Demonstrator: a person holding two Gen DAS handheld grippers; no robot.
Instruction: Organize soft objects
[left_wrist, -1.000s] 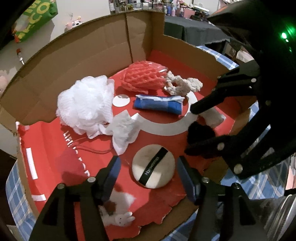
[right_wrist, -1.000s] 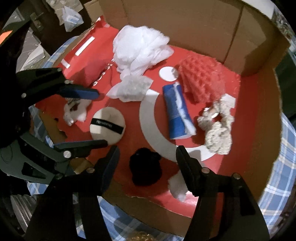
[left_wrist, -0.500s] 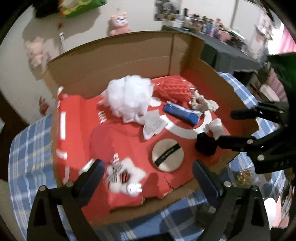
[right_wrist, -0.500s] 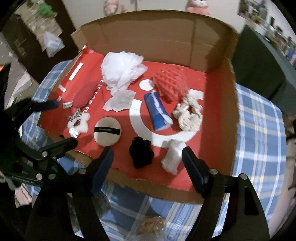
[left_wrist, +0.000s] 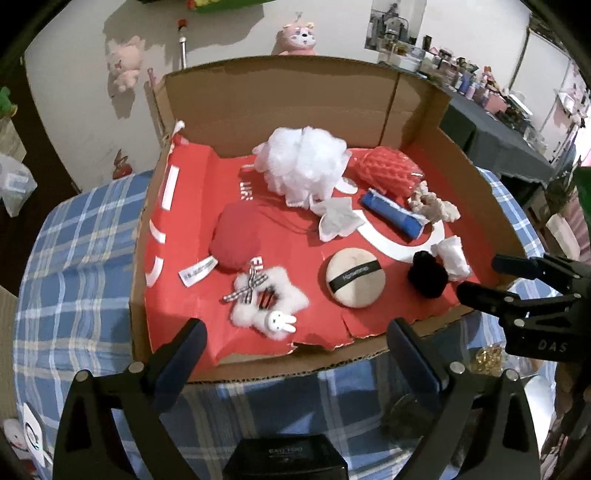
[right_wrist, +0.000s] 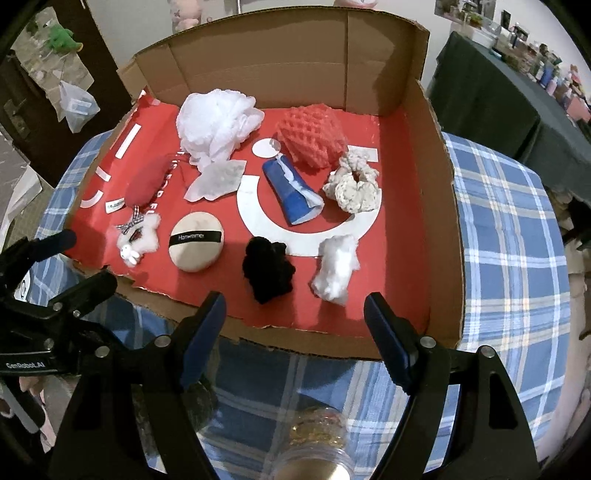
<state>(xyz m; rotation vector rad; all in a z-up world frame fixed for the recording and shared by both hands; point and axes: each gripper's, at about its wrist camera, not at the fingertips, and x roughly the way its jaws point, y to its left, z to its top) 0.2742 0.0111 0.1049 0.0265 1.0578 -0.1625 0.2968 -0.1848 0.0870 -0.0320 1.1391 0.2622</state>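
A cardboard box with a red floor holds several soft things: a white mesh puff, a red foam net, a blue roll, a cream scrunchie, a beige powder puff, a black pom, a white cotton wad, a red cushion and a white bunny plush. My left gripper is open and empty, in front of the box's near edge. My right gripper is open and empty, over the near edge by the black pom.
The box stands on a blue plaid tablecloth. A clear jar with gold contents stands on the cloth below my right gripper. A dark table with clutter stands behind on the right. Plush toys hang on the far wall.
Both grippers have pulled back and up out of the box, from low over the powder puff and black pom to in front of its near edge. The objects have not moved.
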